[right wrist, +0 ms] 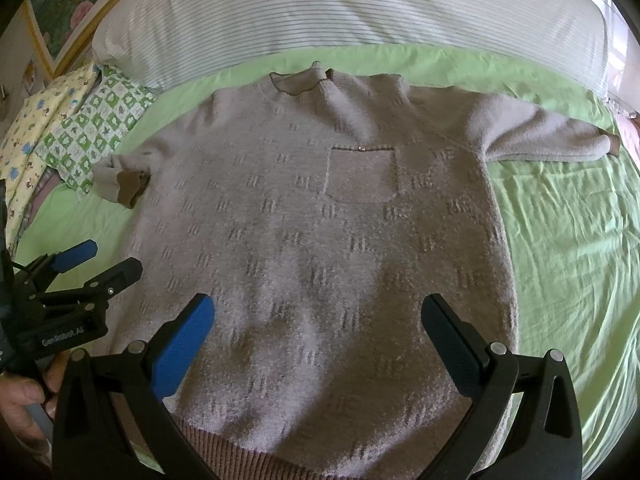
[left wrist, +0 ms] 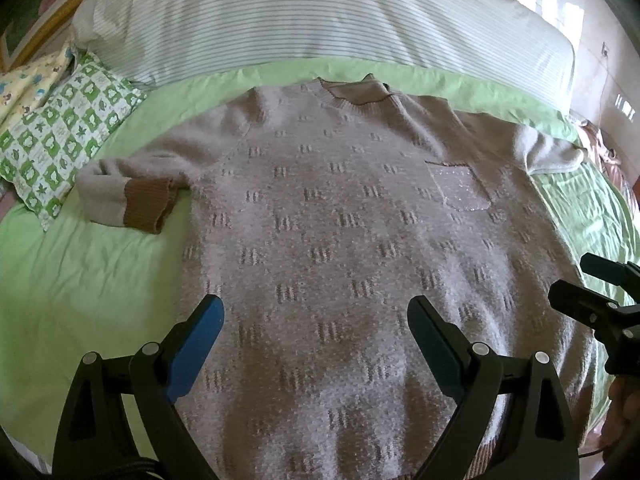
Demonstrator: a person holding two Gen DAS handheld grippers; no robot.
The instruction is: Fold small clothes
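A grey-beige knit sweater (left wrist: 328, 216) lies flat, front up, on a green sheet (left wrist: 92, 280), collar away from me. It also shows in the right wrist view (right wrist: 312, 216). It has a chest pocket (right wrist: 362, 176). Its left sleeve (left wrist: 124, 196) is folded back with a brown cuff; its right sleeve (right wrist: 548, 136) stretches out. My left gripper (left wrist: 316, 312) is open and empty above the lower left of the sweater. My right gripper (right wrist: 318, 316) is open and empty above the lower middle. Each gripper shows in the other's view: right (left wrist: 588, 284), left (right wrist: 100, 260).
A striped white duvet (left wrist: 320, 16) lies along the far side of the bed. Green-checked (left wrist: 60, 136) and yellow patterned (left wrist: 28, 84) pillows lie at the far left. The bed's right edge (right wrist: 612, 320) is close. A framed picture (right wrist: 68, 4) hangs at the upper left.
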